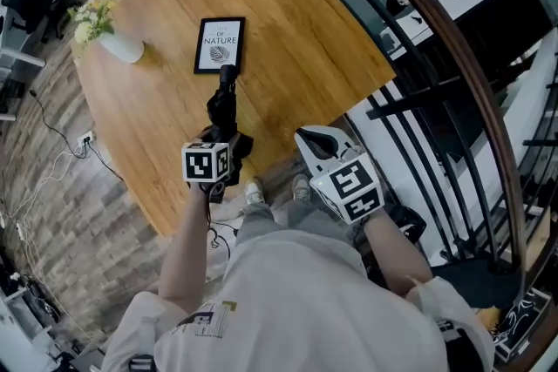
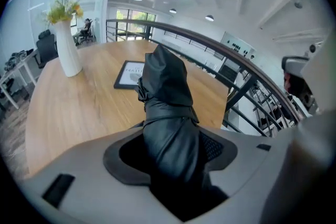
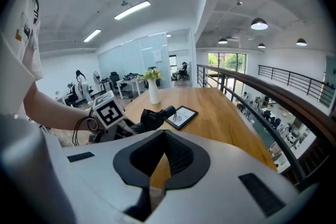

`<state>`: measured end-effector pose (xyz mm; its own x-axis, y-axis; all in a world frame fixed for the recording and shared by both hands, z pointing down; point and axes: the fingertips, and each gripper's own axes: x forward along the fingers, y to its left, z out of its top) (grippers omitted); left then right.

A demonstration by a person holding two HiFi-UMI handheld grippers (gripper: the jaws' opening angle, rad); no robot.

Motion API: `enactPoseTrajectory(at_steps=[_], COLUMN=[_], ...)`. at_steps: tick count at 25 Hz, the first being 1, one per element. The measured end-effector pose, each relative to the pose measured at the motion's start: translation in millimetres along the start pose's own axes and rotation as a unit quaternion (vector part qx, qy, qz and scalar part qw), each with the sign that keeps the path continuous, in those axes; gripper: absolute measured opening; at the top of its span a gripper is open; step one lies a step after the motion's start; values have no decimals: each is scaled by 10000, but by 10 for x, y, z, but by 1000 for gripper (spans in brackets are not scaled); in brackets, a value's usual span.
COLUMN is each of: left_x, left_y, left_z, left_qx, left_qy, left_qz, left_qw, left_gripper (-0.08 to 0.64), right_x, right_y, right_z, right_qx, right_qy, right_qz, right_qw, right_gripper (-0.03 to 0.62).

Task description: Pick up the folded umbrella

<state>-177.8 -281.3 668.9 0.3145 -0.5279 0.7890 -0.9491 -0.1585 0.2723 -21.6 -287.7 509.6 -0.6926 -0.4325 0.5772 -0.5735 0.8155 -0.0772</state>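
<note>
The folded umbrella [image 2: 165,92] is being clamped between the jaws of the left gripper [image 2: 173,157], whose pads are pressing on its black fabric body. Most of its length is being carried out ahead of the jaws, its far end pointing up and away from them. It is being held, as far as can be judged, clear of the wooden table [image 1: 296,39], so the grasp is being taken as made and the lifting step as in hand. The right gripper [image 3: 160,165] is being held off to the right of the left one, jaws drawn nearly together with nothing between them (only a sliver of tabletop is being seen through the gap). Beyond the umbrella's tip a framed print [image 1: 219,44] is lying flat, and farther to the left a white vase of flowers [image 1: 118,45] is standing. For the next move a steady squeeze is being called for, since the soft fabric is judged liable to slide, and the lift is being asked to stay short of the print.
</note>
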Motion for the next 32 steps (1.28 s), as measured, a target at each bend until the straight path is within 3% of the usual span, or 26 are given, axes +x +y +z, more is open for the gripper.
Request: enactPoseTrajectory(at_steps=[5, 9, 12, 17, 24, 27, 32], left_x=[-628, -1223, -1702, -2548, -3603, -3929, -4235], left_y=[-241, -397, -572, -939, -1151, -1193, -1152], left_z=[646, 1167, 1497, 1893, 2040, 1998, 1835], left_qx=[822, 995, 1147, 1617, 1567, 1651, 1697], left_qy=[-674, -1503, -2094, -3071, -4467, -4815, -5131], left_qz=[5, 51, 151, 283, 294, 487, 942], left_qw=[9943, 9836, 9710, 9374, 8803, 8594, 8361], left_gripper=[265, 265, 265, 265, 266, 266, 267], right_x=[-225, -508, -816, -1346, -1908, -2094, -2227], right_y=[-96, -39, -3, 66, 243, 323, 427], right_z=[447, 958, 1300, 1743, 2061, 2163, 2297], right_qx=[-232, -448, -649, -856, -982, -1061, -1152], right_qy=[-484, -1086, -1532, -2227, -2953, -3159, -3376], right_qz=[-210, -363, -478, -653, -881, -841, -762], right_qw=[9983, 9924, 9849, 9689, 9463, 9391, 9311], right_gripper=[28, 28, 28, 28, 28, 28, 28])
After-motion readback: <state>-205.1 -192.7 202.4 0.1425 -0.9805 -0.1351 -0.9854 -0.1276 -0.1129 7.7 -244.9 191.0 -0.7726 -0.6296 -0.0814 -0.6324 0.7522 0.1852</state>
